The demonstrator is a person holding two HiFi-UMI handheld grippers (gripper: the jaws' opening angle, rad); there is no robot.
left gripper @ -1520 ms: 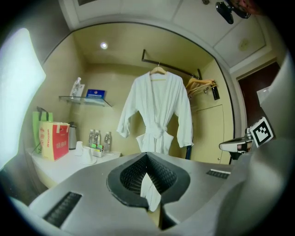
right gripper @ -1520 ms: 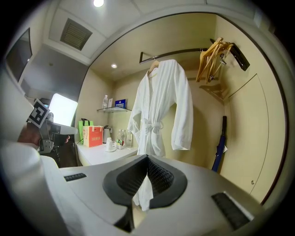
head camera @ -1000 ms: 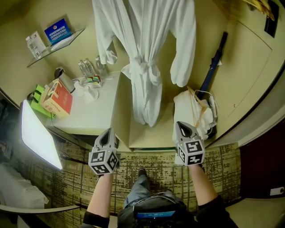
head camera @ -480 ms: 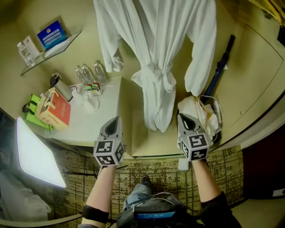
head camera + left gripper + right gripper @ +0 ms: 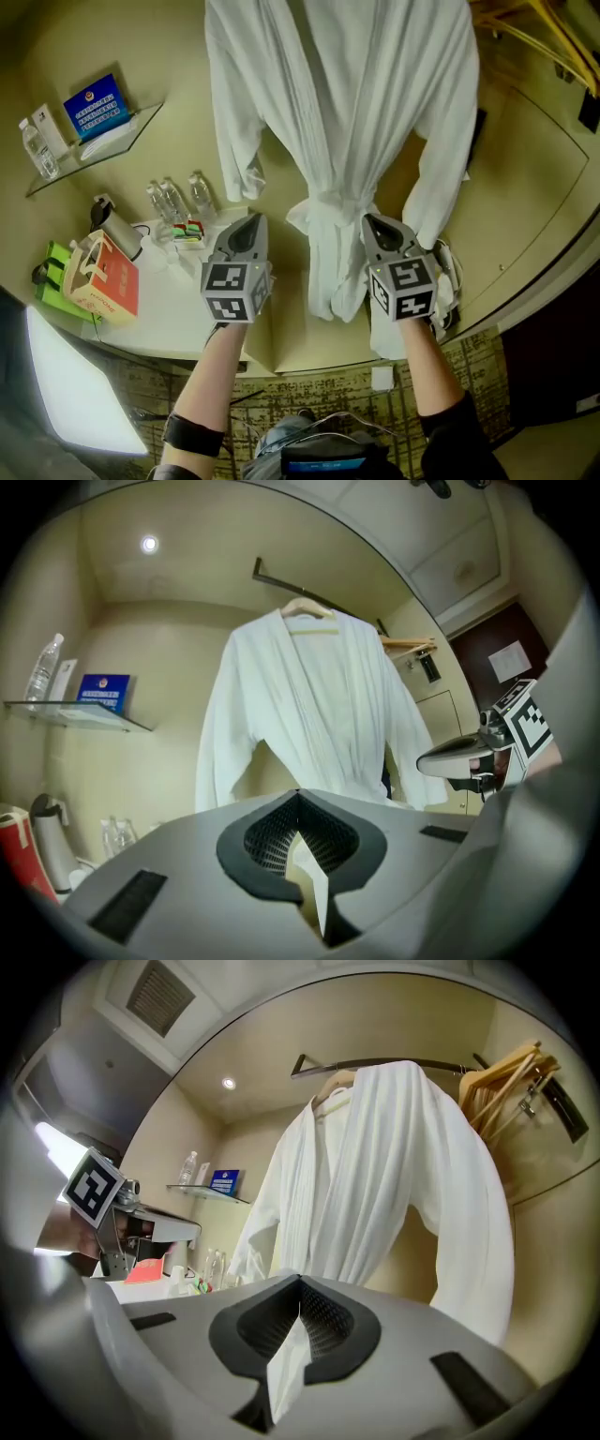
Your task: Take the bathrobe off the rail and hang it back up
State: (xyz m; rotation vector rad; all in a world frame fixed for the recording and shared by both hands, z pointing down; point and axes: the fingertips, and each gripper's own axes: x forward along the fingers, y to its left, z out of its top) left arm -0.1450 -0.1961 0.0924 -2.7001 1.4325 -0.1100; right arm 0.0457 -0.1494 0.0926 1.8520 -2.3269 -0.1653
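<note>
At your far left, a glass wall shelf carries a blue-and-white box and a clear plastic bottle. Below it, the white table holds a red-and-cream cardboard carton and three small clear water bottles near the wall.

Your left gripper points level towards the wall, above the table's right end. Its jaws are pressed together with nothing between them. It is short of the robe and touches nothing.

The white terry bathrobe is in the middle, straight ahead of both grippers. It hangs on a pale wooden hanger hooked over the dark metal rail. Its belt is knotted at the waist and both sleeves hang loose at its sides.

Your right gripper is level with the left one, just right of the belt knot in the head view. Its jaws are also closed on nothing, and its own view shows the robe well ahead of them.

Further right on the rail, a bunch of bare wooden hangers hangs against the wall.
</note>
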